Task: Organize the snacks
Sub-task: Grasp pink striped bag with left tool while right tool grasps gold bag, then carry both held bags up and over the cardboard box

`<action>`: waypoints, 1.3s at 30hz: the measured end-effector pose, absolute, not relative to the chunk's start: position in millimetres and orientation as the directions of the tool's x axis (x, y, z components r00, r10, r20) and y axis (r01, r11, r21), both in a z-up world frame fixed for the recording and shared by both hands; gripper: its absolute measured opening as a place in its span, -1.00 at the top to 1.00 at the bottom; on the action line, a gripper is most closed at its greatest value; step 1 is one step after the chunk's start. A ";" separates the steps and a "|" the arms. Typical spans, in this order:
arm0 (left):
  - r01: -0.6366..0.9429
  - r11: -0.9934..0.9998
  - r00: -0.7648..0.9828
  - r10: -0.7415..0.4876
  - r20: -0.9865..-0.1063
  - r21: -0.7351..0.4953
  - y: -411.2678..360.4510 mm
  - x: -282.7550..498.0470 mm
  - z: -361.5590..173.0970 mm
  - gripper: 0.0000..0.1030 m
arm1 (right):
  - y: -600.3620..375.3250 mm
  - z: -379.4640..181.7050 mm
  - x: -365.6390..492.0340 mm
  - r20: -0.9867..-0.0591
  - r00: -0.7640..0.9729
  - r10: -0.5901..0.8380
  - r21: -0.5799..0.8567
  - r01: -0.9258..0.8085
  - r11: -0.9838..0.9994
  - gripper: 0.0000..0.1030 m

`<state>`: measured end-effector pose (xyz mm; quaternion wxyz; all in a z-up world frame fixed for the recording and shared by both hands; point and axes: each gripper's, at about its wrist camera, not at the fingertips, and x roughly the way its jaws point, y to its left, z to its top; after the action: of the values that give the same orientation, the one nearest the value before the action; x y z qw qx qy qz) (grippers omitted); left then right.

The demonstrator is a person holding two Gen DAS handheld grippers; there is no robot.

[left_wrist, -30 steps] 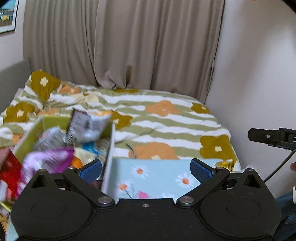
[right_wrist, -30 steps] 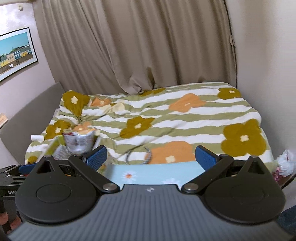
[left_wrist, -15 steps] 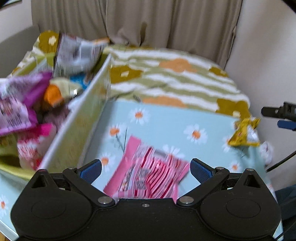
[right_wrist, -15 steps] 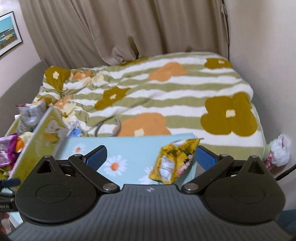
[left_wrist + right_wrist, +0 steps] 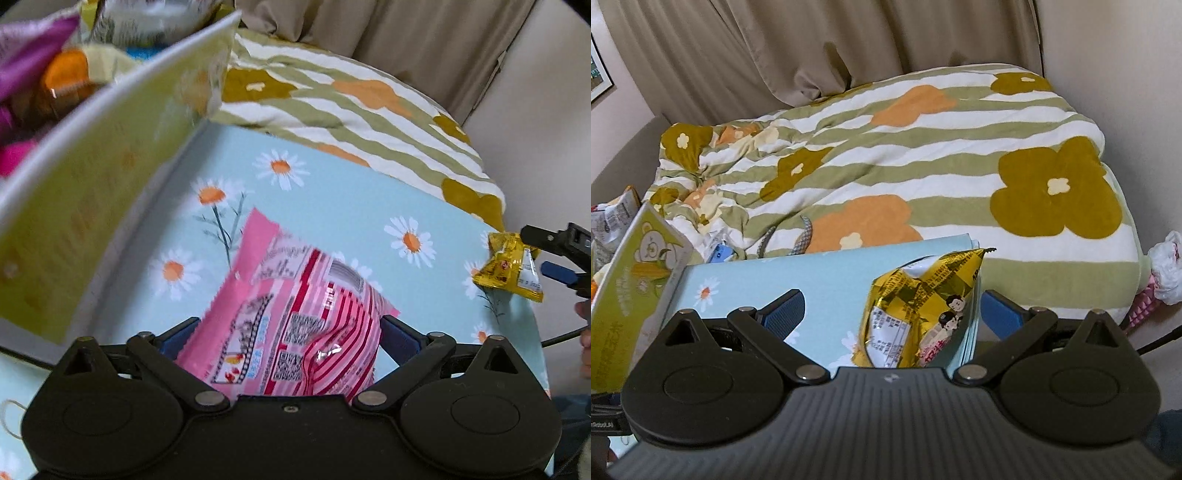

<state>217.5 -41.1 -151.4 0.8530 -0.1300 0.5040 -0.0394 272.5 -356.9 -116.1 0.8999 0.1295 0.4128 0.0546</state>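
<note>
A pink and red striped snack packet [image 5: 295,325] lies on the light blue daisy-print table top [image 5: 332,206]. My left gripper [image 5: 288,336] is open with its blue pads on either side of the packet's near end. A yellow snack packet [image 5: 923,306] lies near the table's right edge; it also shows in the left wrist view [image 5: 508,264]. My right gripper [image 5: 892,314] is open, low over the yellow packet, which sits towards the right finger. The right gripper's fingers [image 5: 554,243] show at the right of the left wrist view.
A green cardboard box [image 5: 92,177] full of snack bags [image 5: 44,66] stands on the table's left side, and it also shows in the right wrist view [image 5: 631,295]. Behind the table is a bed with a striped floral blanket [image 5: 905,155], curtains and a wall at the right.
Both grippers have tilted down and moved forward over the table. The pink packet now sits between the left fingers and the yellow packet between the right fingers.
</note>
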 end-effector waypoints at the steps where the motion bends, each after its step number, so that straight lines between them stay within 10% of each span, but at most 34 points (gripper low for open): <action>1: -0.064 0.956 0.488 -0.220 -0.845 -0.286 -41.1 216.5 -153.2 -0.83 | -357.3 -118.1 273.7 -0.731 0.652 0.202 0.276 0.012 0.961 -1.00; 23: -0.034 0.955 0.543 -0.230 -0.808 -0.294 -48.7 203.4 -143.4 -0.26 | -325.3 -140.9 297.5 -0.749 0.633 0.194 0.155 -0.117 0.981 -0.67; 39: -0.049 0.938 0.612 -0.244 -0.752 -0.344 -33.5 180.1 -107.3 -0.20 | -304.5 -118.4 271.3 -0.726 0.626 0.284 0.220 -0.180 0.959 -0.38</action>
<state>180.1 -33.5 -107.3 0.8819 -0.1678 0.4370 -0.0553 271.3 -304.5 -118.4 0.8994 0.0632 0.4130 0.1290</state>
